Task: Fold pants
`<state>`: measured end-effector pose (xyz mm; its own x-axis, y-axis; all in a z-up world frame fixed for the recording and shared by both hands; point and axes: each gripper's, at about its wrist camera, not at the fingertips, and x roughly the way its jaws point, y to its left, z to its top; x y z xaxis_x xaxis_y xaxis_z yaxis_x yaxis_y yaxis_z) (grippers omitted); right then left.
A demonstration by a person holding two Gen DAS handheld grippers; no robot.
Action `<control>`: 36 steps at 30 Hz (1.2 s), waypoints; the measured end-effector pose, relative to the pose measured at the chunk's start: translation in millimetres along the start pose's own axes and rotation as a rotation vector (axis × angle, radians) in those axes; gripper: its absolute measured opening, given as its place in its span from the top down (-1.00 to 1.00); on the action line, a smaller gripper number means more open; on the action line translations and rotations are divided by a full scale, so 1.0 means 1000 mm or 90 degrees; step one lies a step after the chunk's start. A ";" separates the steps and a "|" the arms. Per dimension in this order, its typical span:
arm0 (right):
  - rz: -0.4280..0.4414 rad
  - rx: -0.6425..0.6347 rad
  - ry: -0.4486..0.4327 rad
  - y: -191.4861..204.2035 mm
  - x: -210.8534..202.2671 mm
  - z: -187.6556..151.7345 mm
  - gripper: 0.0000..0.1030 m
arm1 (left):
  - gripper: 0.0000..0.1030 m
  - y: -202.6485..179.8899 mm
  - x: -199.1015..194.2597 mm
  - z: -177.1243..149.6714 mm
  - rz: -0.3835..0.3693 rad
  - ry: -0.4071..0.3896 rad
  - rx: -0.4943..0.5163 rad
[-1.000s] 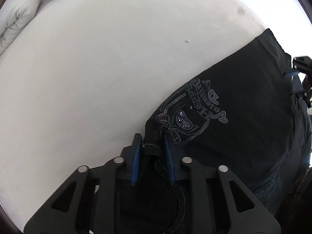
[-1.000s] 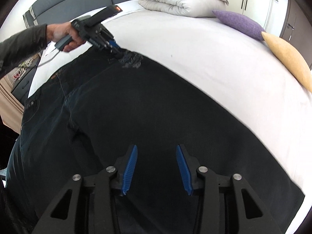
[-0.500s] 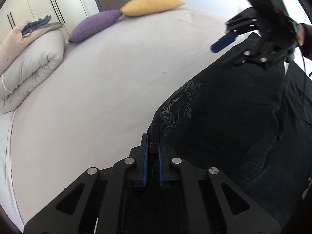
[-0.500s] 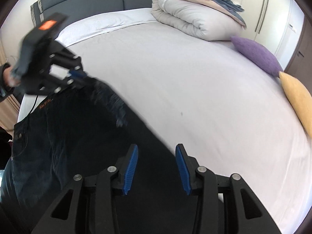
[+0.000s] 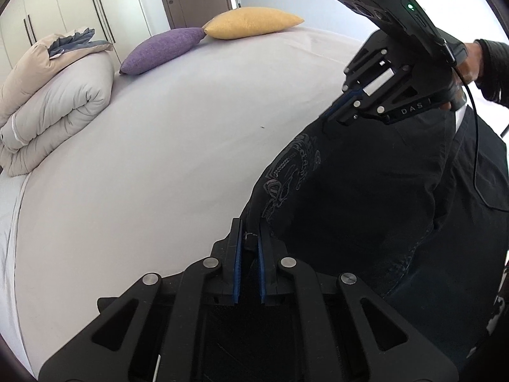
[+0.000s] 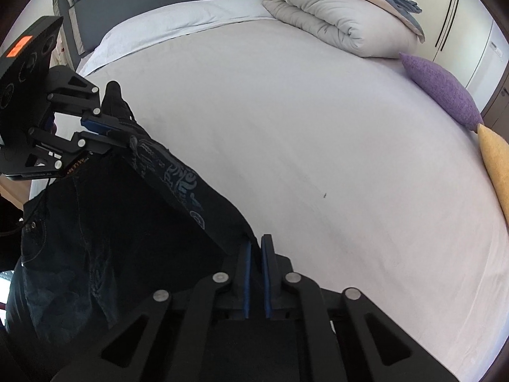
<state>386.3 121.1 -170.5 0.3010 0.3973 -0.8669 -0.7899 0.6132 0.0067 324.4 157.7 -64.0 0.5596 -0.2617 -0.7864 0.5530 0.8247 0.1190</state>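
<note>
The pants (image 5: 366, 197), soft, limp and rather heavy denim, are held at the edge by both tools, left (image 5: 249, 235) and right (image 6: 256, 248), each clamped on the cloth.

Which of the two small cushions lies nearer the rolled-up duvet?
The purple cushion: it sits between the rolled duvet and the yellow cushion, which lies beyond it, its tip meeting the purple one's.

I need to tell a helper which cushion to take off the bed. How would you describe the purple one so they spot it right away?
Start at the big bed with the pale sheet, and look along the edge by the wardrobe doors. Past the rolled duvet lie two cushions end to end. The purple cushion is the one nearer the duvet, next to the yellow cushion.
</note>
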 end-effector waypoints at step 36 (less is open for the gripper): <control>-0.211 -0.526 0.018 0.305 -0.059 -0.197 0.94 | 0.87 -0.194 -0.125 -0.175 0.043 0.080 0.104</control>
<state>22.4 149.5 -215.6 0.5774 0.2631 -0.7729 -0.8013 0.0010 -0.5983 39.2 118.4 -94.5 0.5227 -0.1352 -0.8418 0.6156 0.7429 0.2629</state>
